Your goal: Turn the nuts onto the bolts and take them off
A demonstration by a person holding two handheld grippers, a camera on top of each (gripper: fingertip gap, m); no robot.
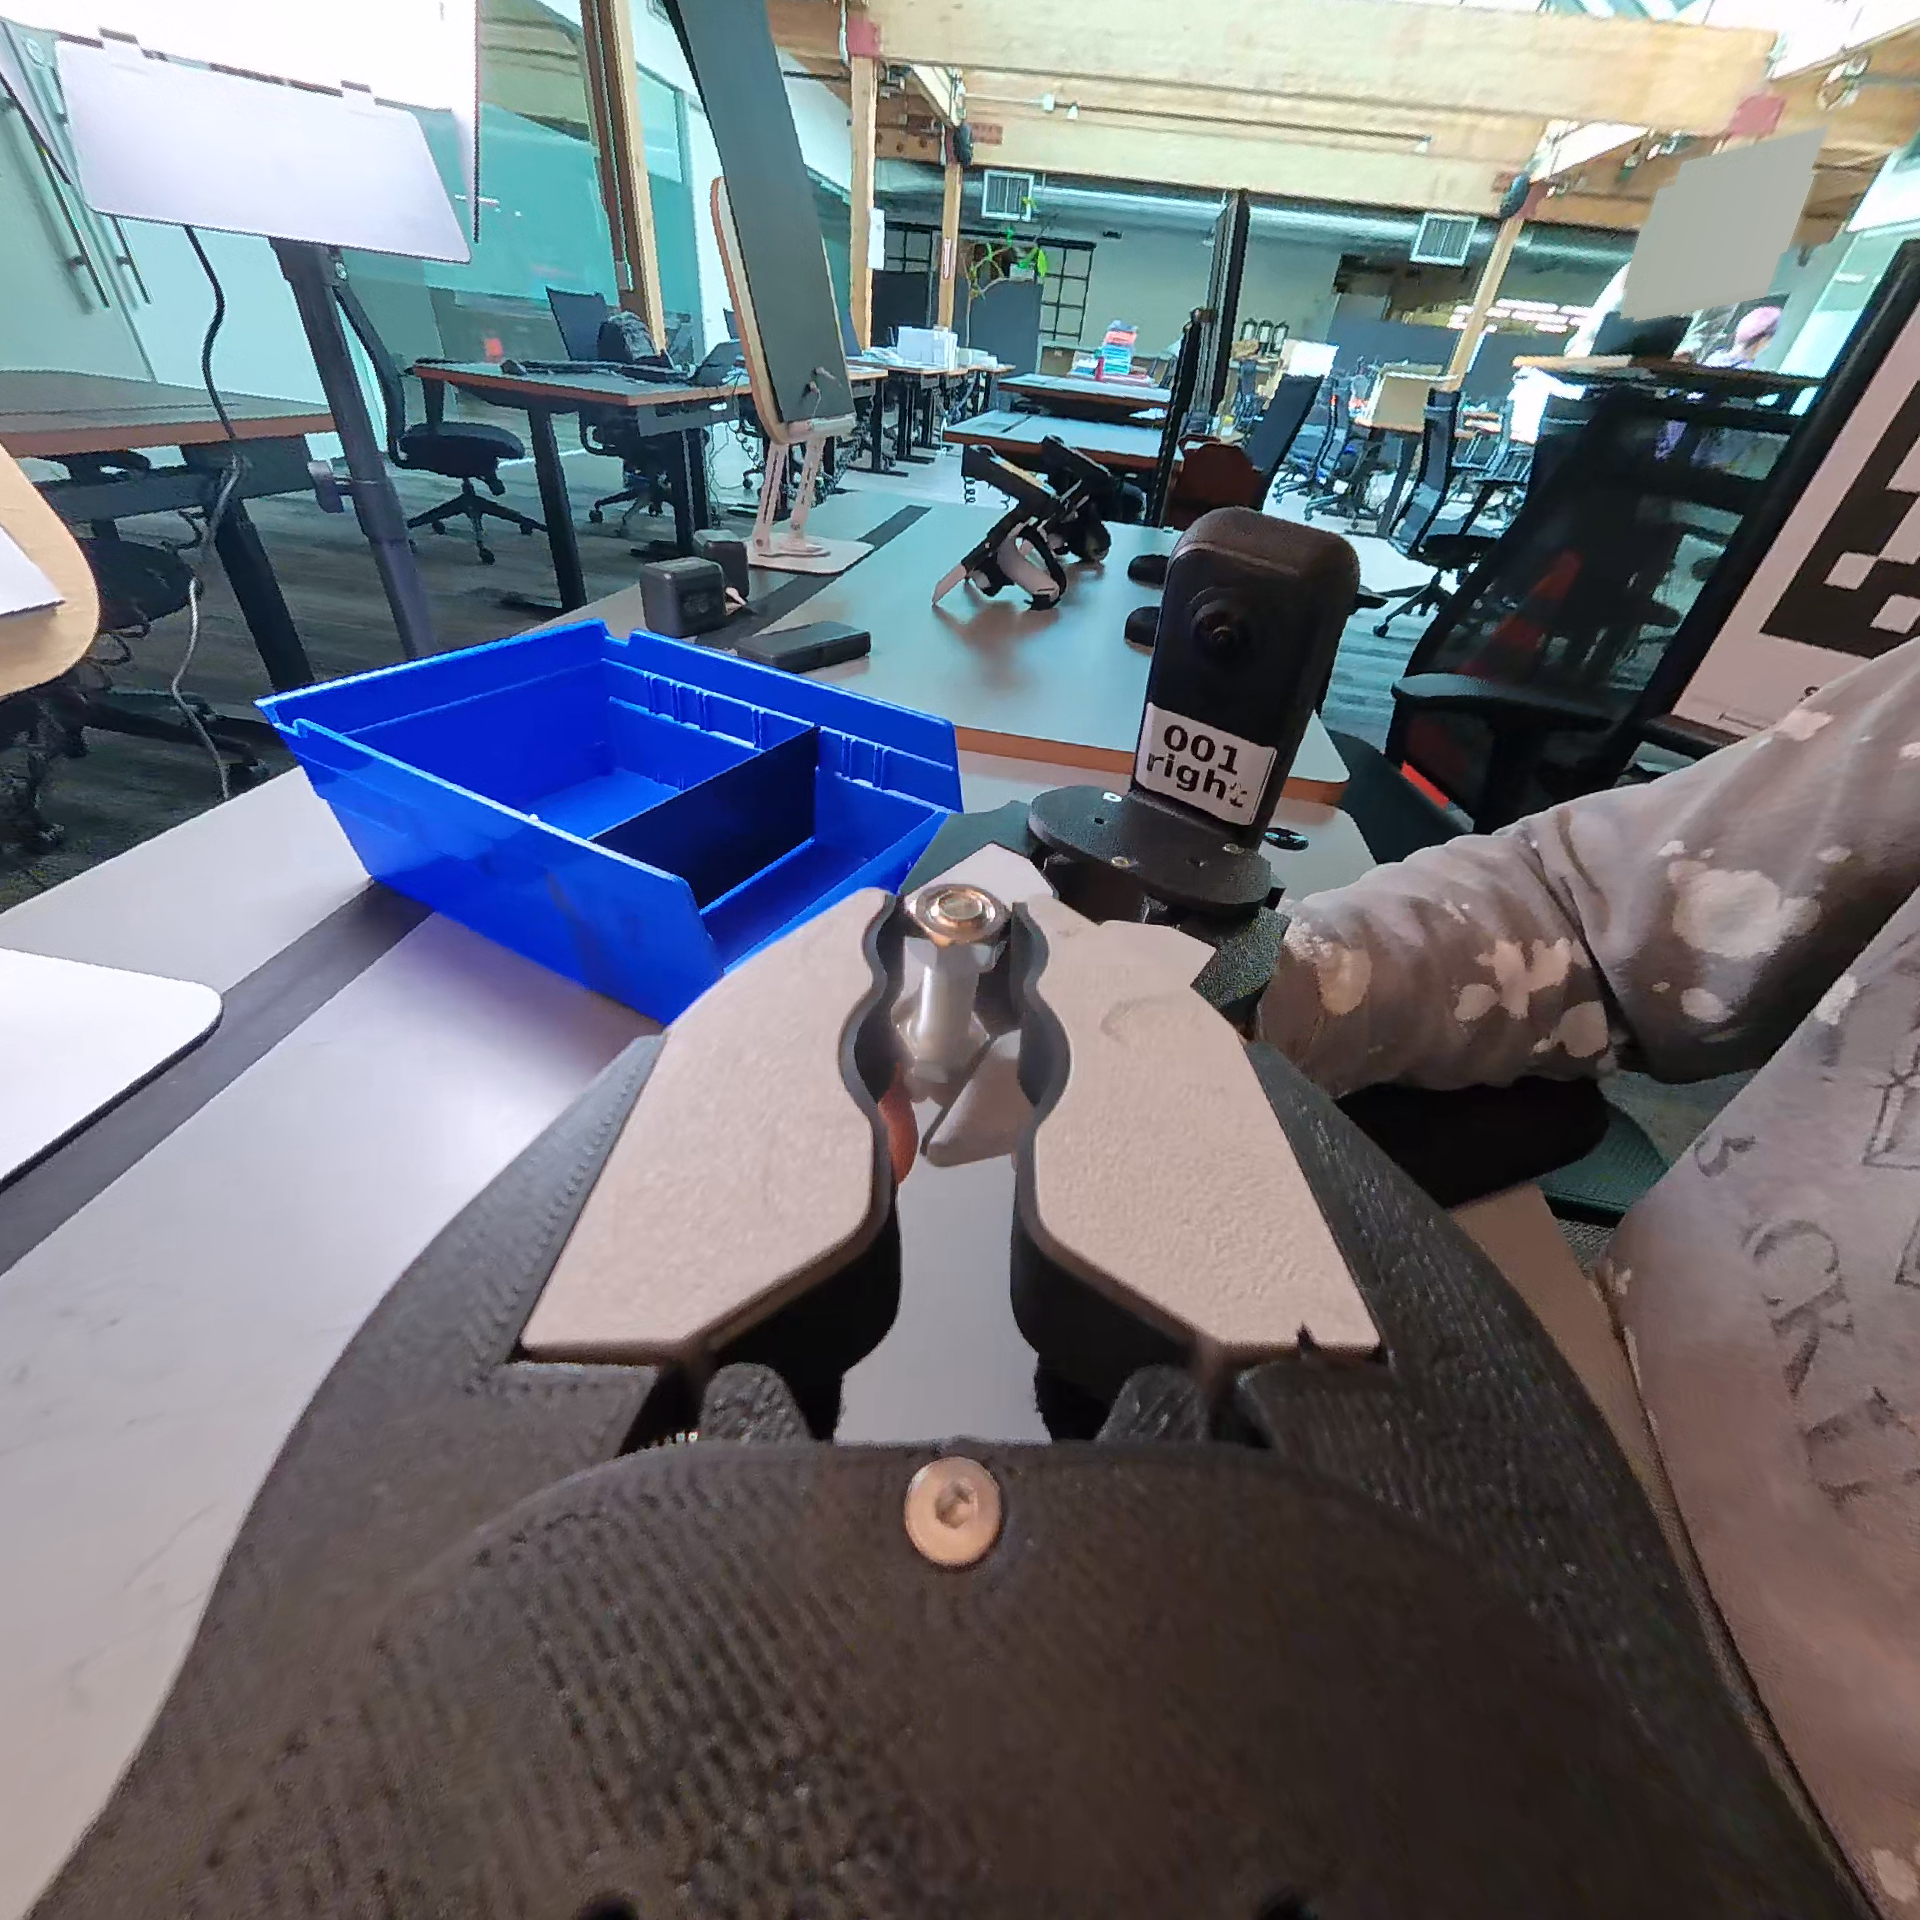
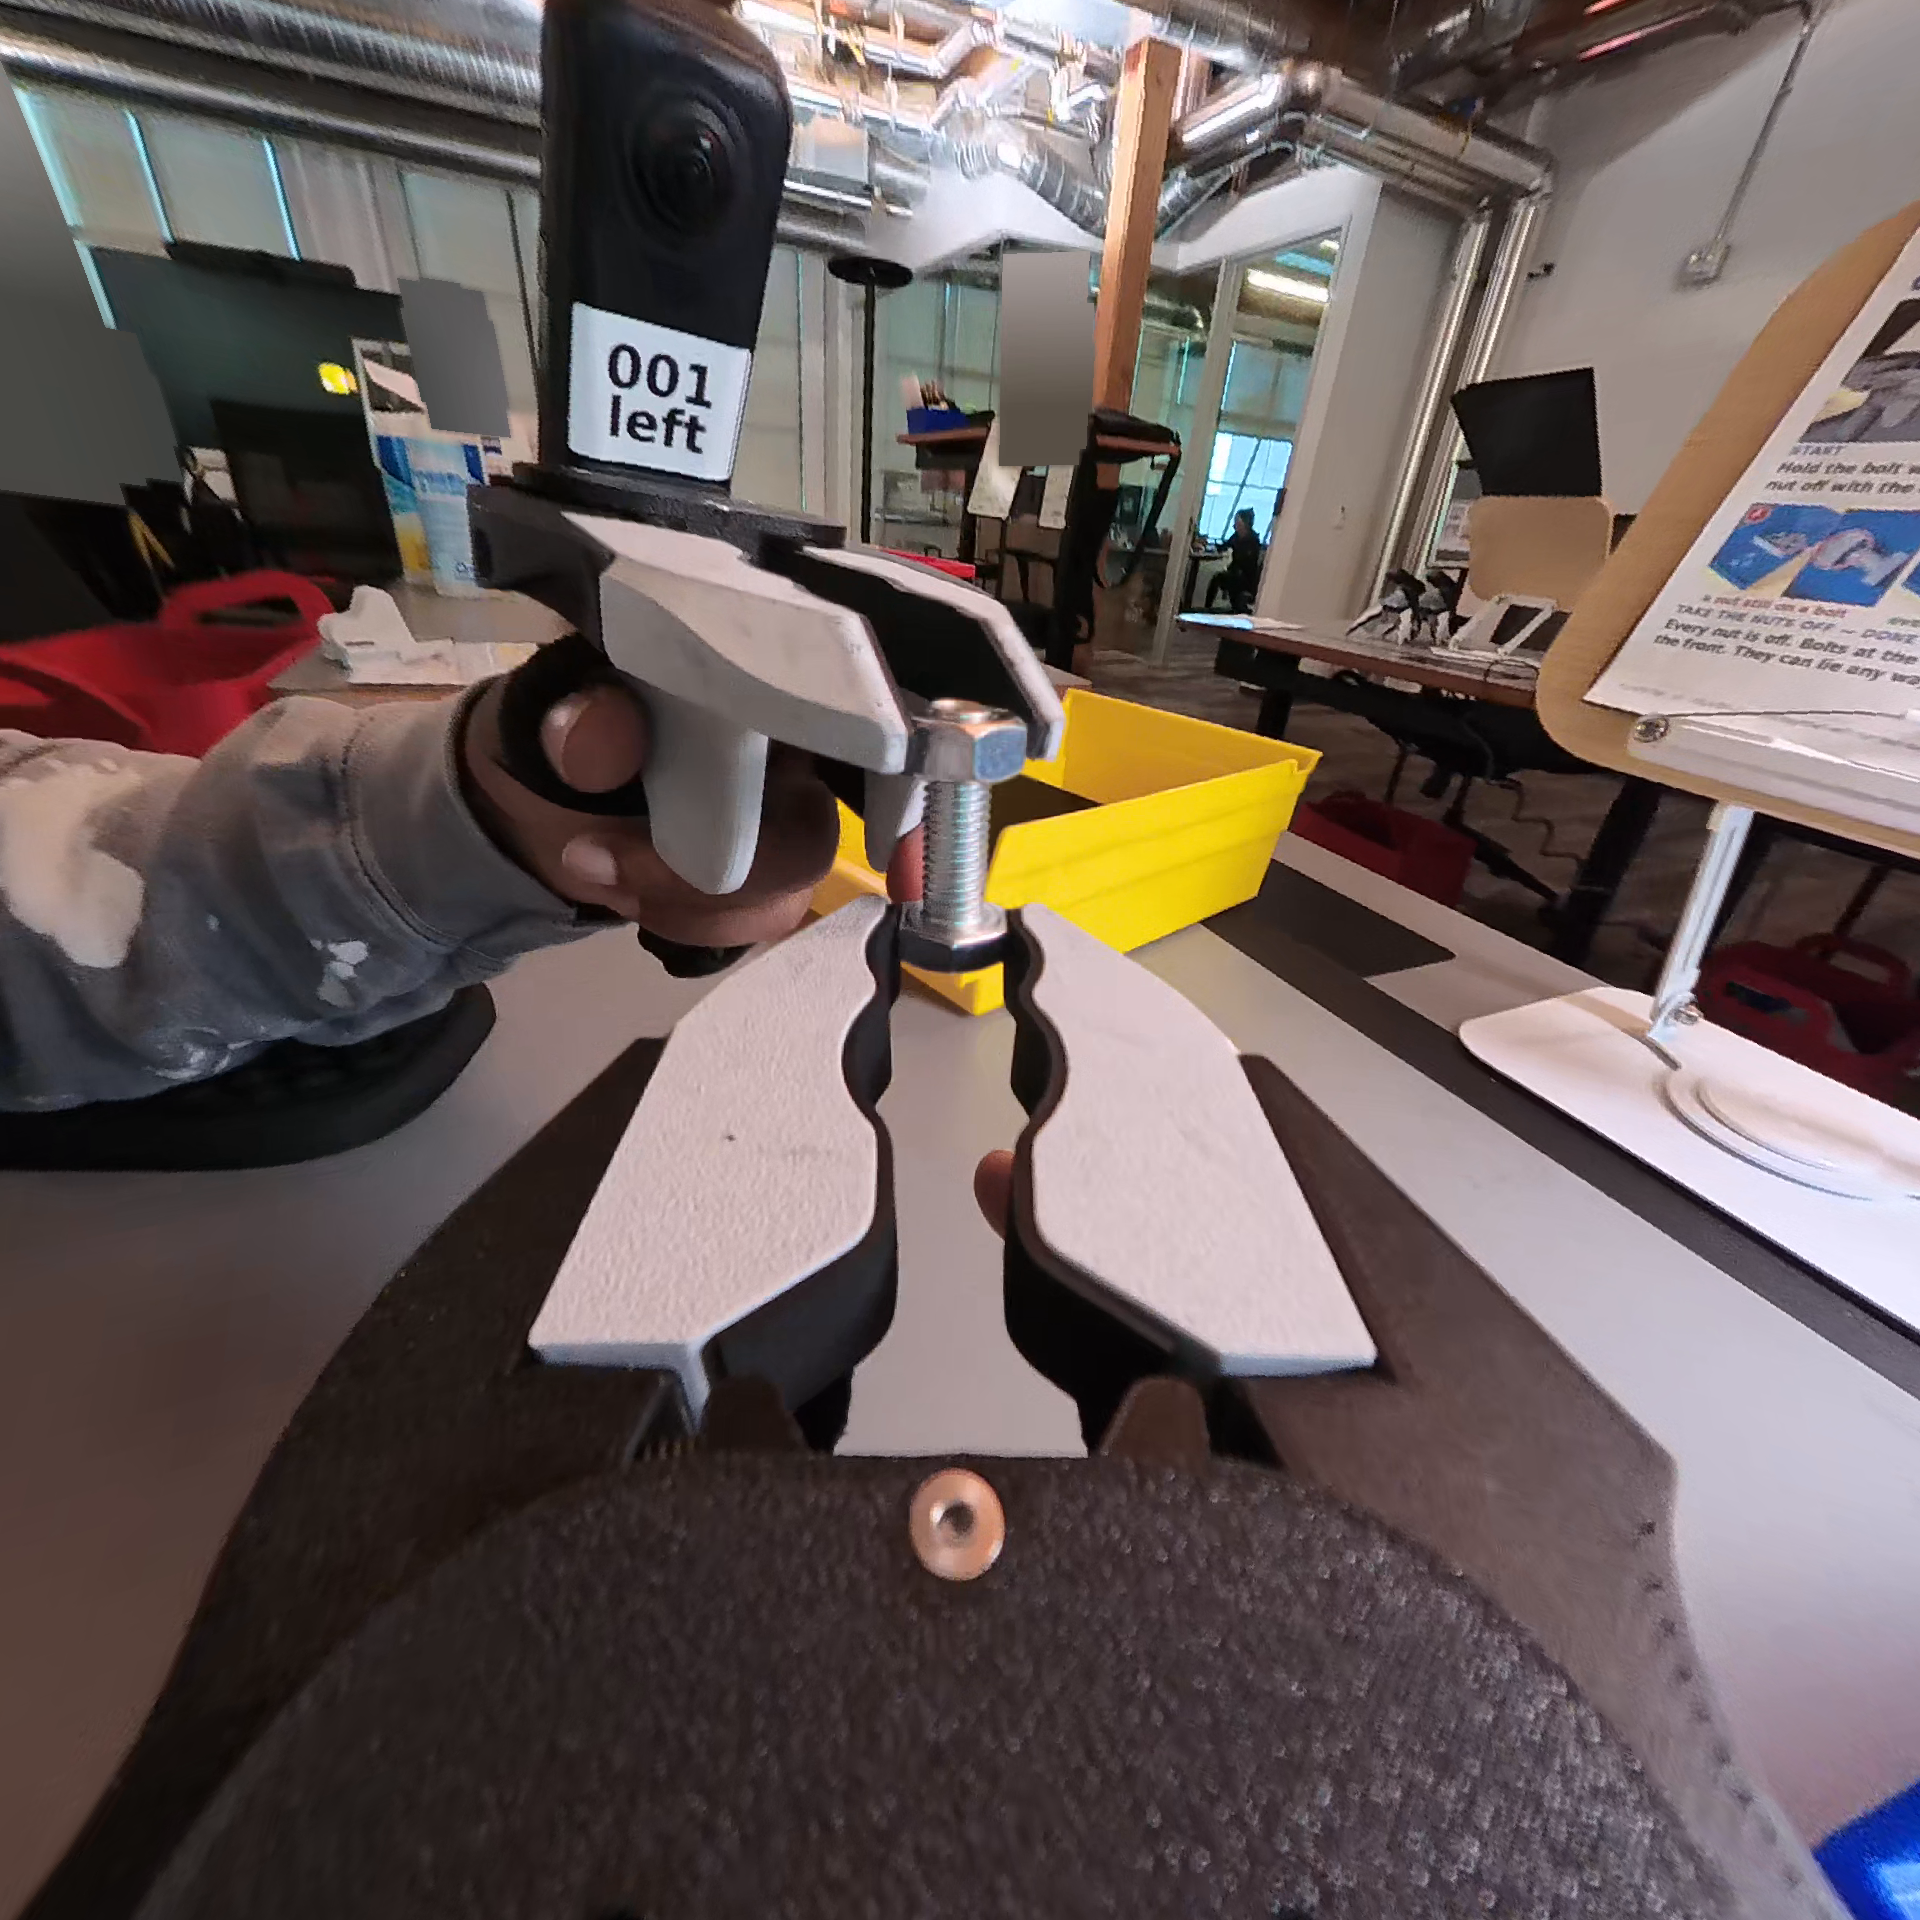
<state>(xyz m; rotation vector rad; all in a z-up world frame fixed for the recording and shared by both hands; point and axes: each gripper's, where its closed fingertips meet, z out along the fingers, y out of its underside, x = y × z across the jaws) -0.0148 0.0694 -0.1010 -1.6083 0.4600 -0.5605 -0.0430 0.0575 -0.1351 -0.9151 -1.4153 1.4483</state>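
Left gripper [image 2: 971, 727]: held out over the table, fingers level, pinched together on the hex head of a bolt [image 2: 961, 821] that hangs shank-down.
Left hand [image 2: 665, 821]: wrapped round the grip below the fingers, sleeve reaching to the wrist.
Right gripper [image 2: 951, 940]: pointing at the left one from below, its tips closed against the nut [image 2: 951, 935] at the bolt's lower end.
Right arm [image 1: 1558, 935]: in a pale mottled sleeve, coming in from the right edge of the table.
Fingertip [image 2: 995, 1184]: shows in the gap between the right gripper's fingers.
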